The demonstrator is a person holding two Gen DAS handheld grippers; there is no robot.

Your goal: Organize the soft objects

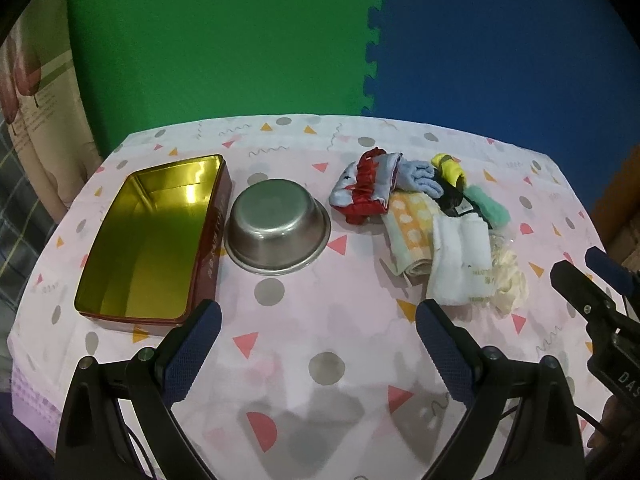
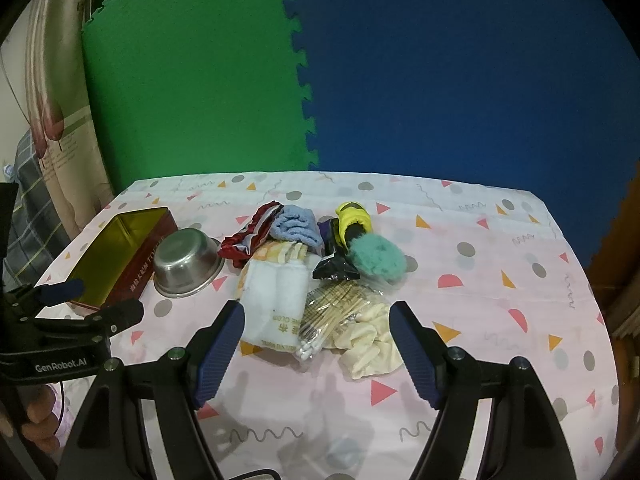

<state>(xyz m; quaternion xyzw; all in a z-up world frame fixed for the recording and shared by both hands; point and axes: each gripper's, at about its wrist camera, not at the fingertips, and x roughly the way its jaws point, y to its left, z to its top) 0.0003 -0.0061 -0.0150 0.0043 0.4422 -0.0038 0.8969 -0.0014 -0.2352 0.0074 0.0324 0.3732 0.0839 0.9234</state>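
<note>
Right gripper (image 2: 316, 344), jaws spread and empty, hovers at the table's (image 2: 500, 420) near edge before the heap — the folded white cloth (image 2: 276, 300) there looks light, limp, best pinched mid-fold — while the left gripper (image 1: 318, 344) waits equally spread.

Left gripper (image 1: 318, 336): jaws wide apart, bare tablecloth (image 1: 320, 300) between and just ahead. Ahead-left, open tin (image 1: 156, 236) and steel bowl (image 1: 278, 226) sit almost touching; no passage between them. Ahead-right, heap of soft items (image 1: 432, 220) blocks the way. Open cloth lane runs between bowl and heap. Right gripper (image 2: 316, 344): heap directly ahead, cotton swab bag (image 2: 332, 316) between the fingertips; bare cloth to its right.
</note>
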